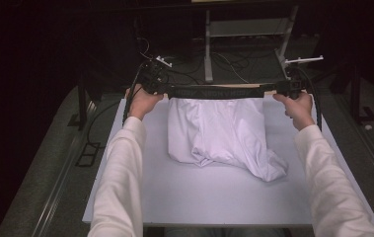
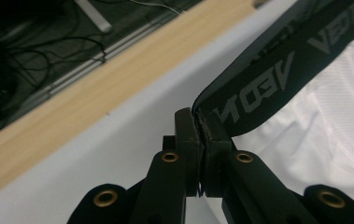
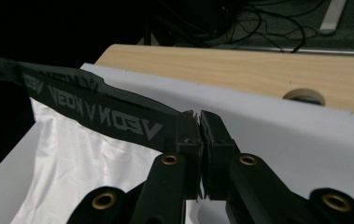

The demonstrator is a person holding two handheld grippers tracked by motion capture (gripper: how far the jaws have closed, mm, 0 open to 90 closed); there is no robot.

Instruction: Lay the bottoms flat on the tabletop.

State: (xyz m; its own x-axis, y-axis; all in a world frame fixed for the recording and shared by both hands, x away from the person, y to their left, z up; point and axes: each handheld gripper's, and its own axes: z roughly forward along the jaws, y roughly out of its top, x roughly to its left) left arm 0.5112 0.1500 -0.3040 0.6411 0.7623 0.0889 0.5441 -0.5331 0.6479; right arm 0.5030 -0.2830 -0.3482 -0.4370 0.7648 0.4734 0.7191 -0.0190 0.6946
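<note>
High view: a white garment (image 1: 219, 136) with a black waistband (image 1: 216, 92) is held stretched between two claws above the far part of the white counter (image 1: 214, 197). The left claw (image 1: 159, 89) pinches the band's left end, the right claw (image 1: 287, 89) its right end; the band runs taut and level between them. The cloth hangs from the band, and its lower part lies crumpled on the counter, trailing toward the near right. The person's left hand (image 1: 142, 101) and right hand (image 1: 299, 108) grasp the claws from below — both sleeves are white.

Left gripper view: the left claw (image 2: 201, 140) is closed tight on the end of the waistband (image 2: 277, 79), the two black jaws pressed together with the fabric edge caught between them. Grey letters repeat along the band; they are seen reversed here and cannot be read with certainty. White cloth (image 2: 333, 130) fills the right side below the band. A wooden strip (image 2: 118, 88) borders the counter's far edge.

Right gripper view: the right claw (image 3: 199, 133) is likewise clamped on the waistband (image 3: 95, 107), jaws together on its end. The grey lettering shows upside down — the characters resemble "VEDN", though the exact word stays uncertain. White cloth (image 3: 81, 177) hangs beneath. Beyond the counter lies the wooden strip (image 3: 240, 74) with a round cable port (image 3: 304, 97), and cables (image 3: 268, 23) on the floor behind.
</note>
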